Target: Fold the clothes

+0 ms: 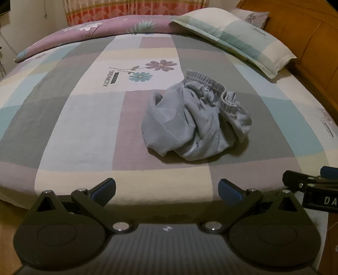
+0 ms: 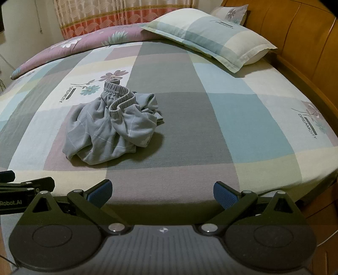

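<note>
A crumpled pair of grey shorts (image 1: 196,118) with an elastic waistband lies in a heap on the checked bed sheet (image 1: 84,118). The same grey shorts (image 2: 112,127) show left of centre in the right wrist view, on the sheet (image 2: 211,127). My left gripper (image 1: 166,191) hovers over the bed's near edge, open, nothing between its blue pads, short of the heap. My right gripper (image 2: 161,193) is also open and empty at the near edge, with the shorts ahead and to its left. The right gripper's tip (image 1: 312,184) shows at the right edge of the left wrist view.
A checked pillow (image 1: 234,36) lies at the far right by the wooden headboard (image 1: 306,42). A rolled purple floral quilt (image 1: 90,31) runs along the bed's far side before a patterned curtain (image 1: 131,8). A second small pillow (image 2: 230,12) sits behind the first.
</note>
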